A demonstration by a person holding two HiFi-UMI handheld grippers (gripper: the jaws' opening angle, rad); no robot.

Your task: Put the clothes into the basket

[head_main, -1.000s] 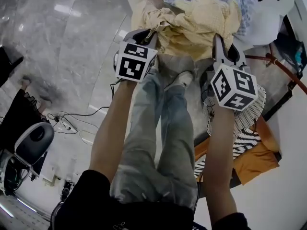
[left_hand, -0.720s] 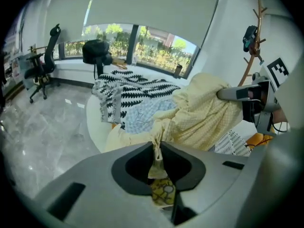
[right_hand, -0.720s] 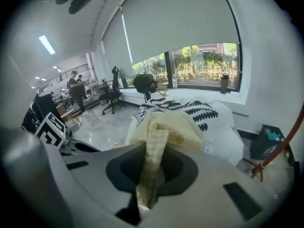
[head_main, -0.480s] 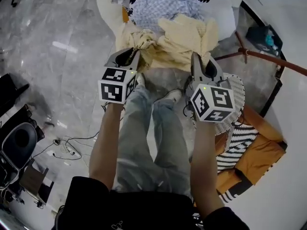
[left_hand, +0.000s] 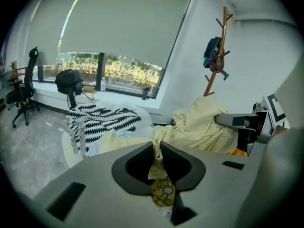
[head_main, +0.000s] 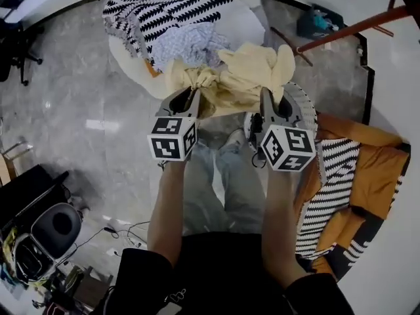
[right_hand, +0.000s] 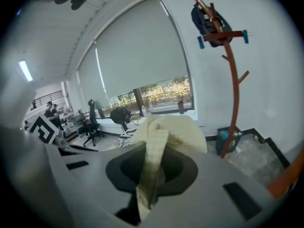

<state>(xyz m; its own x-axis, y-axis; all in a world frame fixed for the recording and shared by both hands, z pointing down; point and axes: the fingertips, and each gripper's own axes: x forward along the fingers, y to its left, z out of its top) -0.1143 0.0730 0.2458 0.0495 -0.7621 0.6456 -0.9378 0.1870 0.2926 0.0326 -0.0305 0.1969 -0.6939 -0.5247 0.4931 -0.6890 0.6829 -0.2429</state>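
Pale yellow garment (head_main: 243, 77) is now up in the air, stretched between the two grippers. A second ago it lay bunched on the heap, and the grippers were low at its near edge. Both hands have risen together with it, and the heap on the white cushion (head_main: 249, 18) now lies farther below.

The left gripper (head_main: 192, 96) is closed tight on a twisted corner of the cloth, and the right gripper (head_main: 266, 97) is closed on a folded edge. In each gripper view the fabric runs straight through between the jaws.

I judge that the pick-up is done and the carry comes next. The white perforated basket (head_main: 307, 107) stands just right of the right gripper, partly hidden behind it. The garment is not yet over it, so it must go to the right and then down.

Counting: two grippers, one garment held, one basket. On the cushion, far from the person, I can tell apart two more pieces: one black-and-white zigzag cloth (head_main: 170, 8) and one pale blue checked cloth (head_main: 187, 44). One brown coat stand (head_main: 341, 31) is at the far right.
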